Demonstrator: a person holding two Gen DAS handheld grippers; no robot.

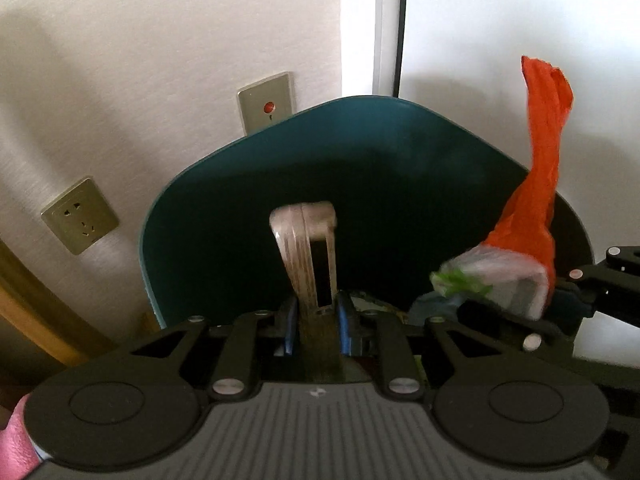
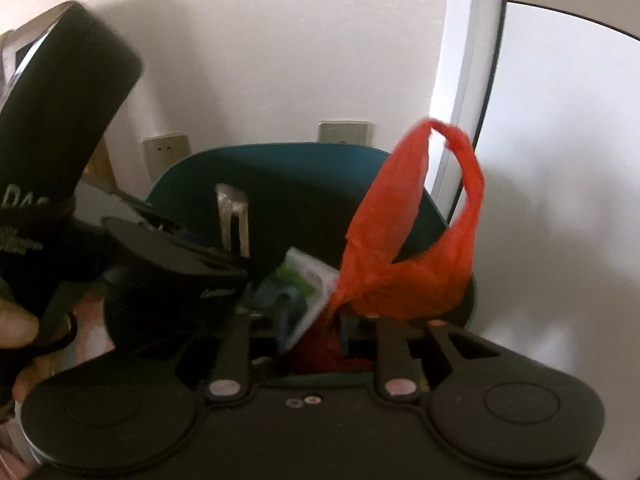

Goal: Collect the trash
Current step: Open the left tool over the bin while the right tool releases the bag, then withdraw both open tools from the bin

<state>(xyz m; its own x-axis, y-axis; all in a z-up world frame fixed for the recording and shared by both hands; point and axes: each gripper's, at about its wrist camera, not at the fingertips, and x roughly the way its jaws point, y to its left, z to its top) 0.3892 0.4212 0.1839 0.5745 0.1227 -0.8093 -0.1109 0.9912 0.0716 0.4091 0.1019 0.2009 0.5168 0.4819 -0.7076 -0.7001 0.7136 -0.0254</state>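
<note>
While gripped, orange bag point(image 2: 400, 248) (handles up) overhangs teal bin point(image 2: 280, 176).

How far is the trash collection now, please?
Midway. The left gripper is shut on the teal bin's handle. The right gripper pinches an orange plastic bag and a white-green wrapper over the bin. Releasing them inside remains.

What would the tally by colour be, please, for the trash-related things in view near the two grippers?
Teal: 1, the bin lid, held up by its metallic handle in the left gripper.
Orange-red: 1, the plastic bag, in the right gripper.
White and green: 1, the wrapper beside the bag.
Total: 3.
</note>
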